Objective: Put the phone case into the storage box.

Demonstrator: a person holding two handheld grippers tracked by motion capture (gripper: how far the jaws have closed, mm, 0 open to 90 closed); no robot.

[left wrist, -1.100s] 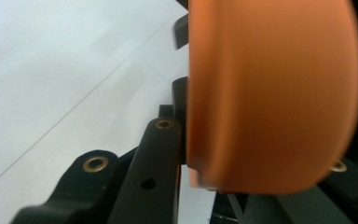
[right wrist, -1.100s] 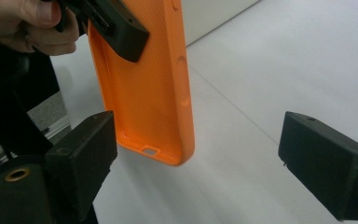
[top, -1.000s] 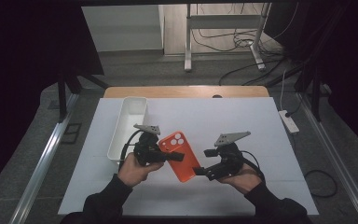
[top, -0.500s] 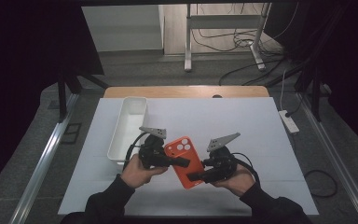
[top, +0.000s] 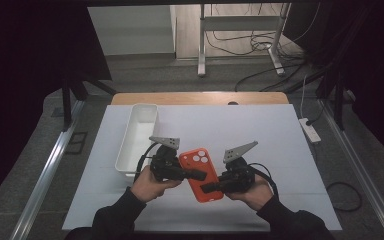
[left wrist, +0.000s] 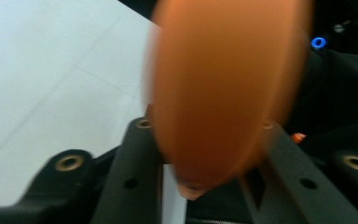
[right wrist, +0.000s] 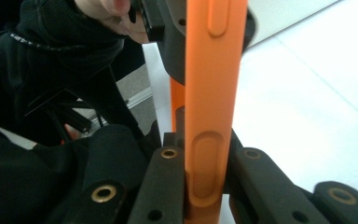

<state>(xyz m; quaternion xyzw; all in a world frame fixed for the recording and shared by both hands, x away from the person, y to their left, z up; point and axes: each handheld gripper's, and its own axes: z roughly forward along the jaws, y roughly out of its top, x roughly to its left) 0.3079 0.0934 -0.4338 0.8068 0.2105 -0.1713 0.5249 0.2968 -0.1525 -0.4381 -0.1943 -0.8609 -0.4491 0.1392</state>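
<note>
An orange phone case (top: 202, 172) with camera holes is held above the white table (top: 280, 145) between both grippers. My right gripper (top: 207, 188) comes from the right, and its jaws have just been closing; they are now shut on the case's flat faces (right wrist: 212, 93) near its lower edge. My left gripper (top: 196, 175) reaches in from the left. Its jaws have just been opening and now stand a little wider than the case (left wrist: 228, 70), which stays between them, blurred, with a sliver of gap on one side.
A long white tray (top: 126, 145) stands left of the hands, running toward the far side. A power strip (top: 310, 130) lies off the table's right edge. The person's dark sleeves come in from the bottom.
Both hands drew together around the case, which came lower and toward the person. The right gripper's jaws closed onto it. The left gripper still has it between its jaws.
</note>
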